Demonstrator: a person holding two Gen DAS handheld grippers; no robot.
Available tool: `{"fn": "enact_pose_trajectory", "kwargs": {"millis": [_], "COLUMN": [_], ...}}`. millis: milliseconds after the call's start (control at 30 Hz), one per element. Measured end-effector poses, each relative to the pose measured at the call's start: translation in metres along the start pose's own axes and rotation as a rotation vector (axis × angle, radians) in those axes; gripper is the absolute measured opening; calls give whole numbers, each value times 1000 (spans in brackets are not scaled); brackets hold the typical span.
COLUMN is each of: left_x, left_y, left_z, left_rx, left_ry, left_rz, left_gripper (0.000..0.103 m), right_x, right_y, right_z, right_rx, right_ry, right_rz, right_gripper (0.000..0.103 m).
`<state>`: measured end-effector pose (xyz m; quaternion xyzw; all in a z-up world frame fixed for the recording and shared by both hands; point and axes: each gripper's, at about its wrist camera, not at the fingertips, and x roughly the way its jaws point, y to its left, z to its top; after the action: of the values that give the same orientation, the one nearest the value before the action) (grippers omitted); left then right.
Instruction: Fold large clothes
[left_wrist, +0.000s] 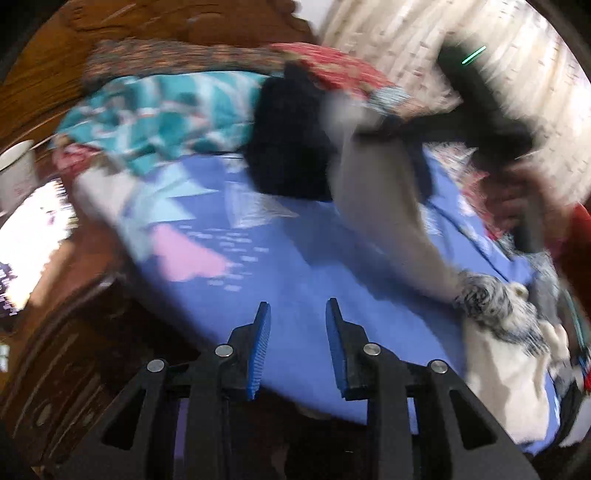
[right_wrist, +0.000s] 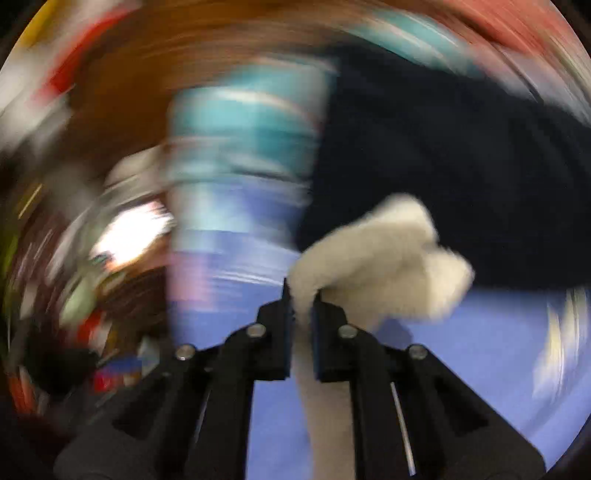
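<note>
A cream fleecy garment (left_wrist: 388, 206) hangs stretched over the blue bedsheet (left_wrist: 295, 266). Its upper end is pinched in my right gripper (left_wrist: 391, 123), and its speckled knit cuff (left_wrist: 487, 302) lies low on the right. In the right wrist view, the right gripper (right_wrist: 303, 291) is shut on a bunched cream fold (right_wrist: 376, 258). My left gripper (left_wrist: 298, 303) hovers over the bare sheet to the left of the garment, its blue pads apart with nothing between them. Both views are blurred by motion.
A dark navy garment (left_wrist: 288, 144) lies behind the cream one, also seen in the right wrist view (right_wrist: 461, 166). A teal patterned blanket (left_wrist: 166, 110) and a red patterned pillow (left_wrist: 332, 66) lie by the wooden headboard (left_wrist: 147, 26). A white cup (left_wrist: 16, 173) stands at the left.
</note>
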<state>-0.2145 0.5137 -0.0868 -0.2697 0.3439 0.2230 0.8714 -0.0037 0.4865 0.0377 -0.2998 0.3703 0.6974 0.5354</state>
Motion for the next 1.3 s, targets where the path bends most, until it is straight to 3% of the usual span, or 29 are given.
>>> {"fn": "enact_pose_trajectory", "kwargs": {"millis": [33, 100, 200, 333, 467, 600, 733, 867, 900, 933, 1000, 1100, 1167, 1200, 1233, 1267, 1300], "left_x": [-1, -7, -10, 8, 25, 40, 58, 77, 80, 83, 85, 85, 84, 83, 80, 77, 71], "left_y": [6, 9, -7, -39, -73, -105, -134, -165, -169, -174, -176, -166, -157, -151, -144, -138, -130], "left_z": [3, 10, 14, 14, 11, 8, 4, -1, -1, -1, 1, 5, 7, 9, 11, 13, 16], "left_rx": [-12, -26, 8, 78, 144, 208, 255, 310, 317, 325, 328, 293, 267, 252, 236, 225, 211], "left_ry": [-5, -28, -61, -28, 14, 54, 110, 156, 162, 167, 165, 166, 166, 161, 157, 154, 145], "left_rz": [13, 2, -36, -92, -144, -169, -189, -194, -191, -184, -172, -145, -113, -89, -68, -54, -38], "left_gripper": [53, 53, 53, 53, 53, 53, 53, 53, 53, 53, 53, 53, 53, 53, 53, 53, 53], "right_x": [-4, -17, -46, -106, -159, -184, -189, -151, -143, -142, -147, -164, -166, -160, -149, -141, -132], "right_y": [21, 55, 56, -9, -67, -85, -60, -58, -71, -91, -123, -196, -245, -262, -283, -293, -302], "right_z": [8, 14, -3, -64, -174, -285, -334, -366, -368, -367, -345, -269, -224, -212, -201, -198, -197], "right_rx": [-81, -236, -307, -143, 141, 279, 244, 75, 88, 140, 159, 199, 302, 329, 356, 372, 403], "right_ry": [16, 41, 114, 162, 199, 254, 235, 359, 404, 444, 453, 353, 267, 256, 256, 264, 281], "right_rz": [-10, -97, -241, -365, -456, -522, -487, -597, -570, -494, -492, -679, -731, -779, -889, -951, -983], "right_gripper": [42, 77, 78, 78, 78, 78, 78, 77, 50, 7, 8, 8, 8, 30, 59, 66, 67]}}
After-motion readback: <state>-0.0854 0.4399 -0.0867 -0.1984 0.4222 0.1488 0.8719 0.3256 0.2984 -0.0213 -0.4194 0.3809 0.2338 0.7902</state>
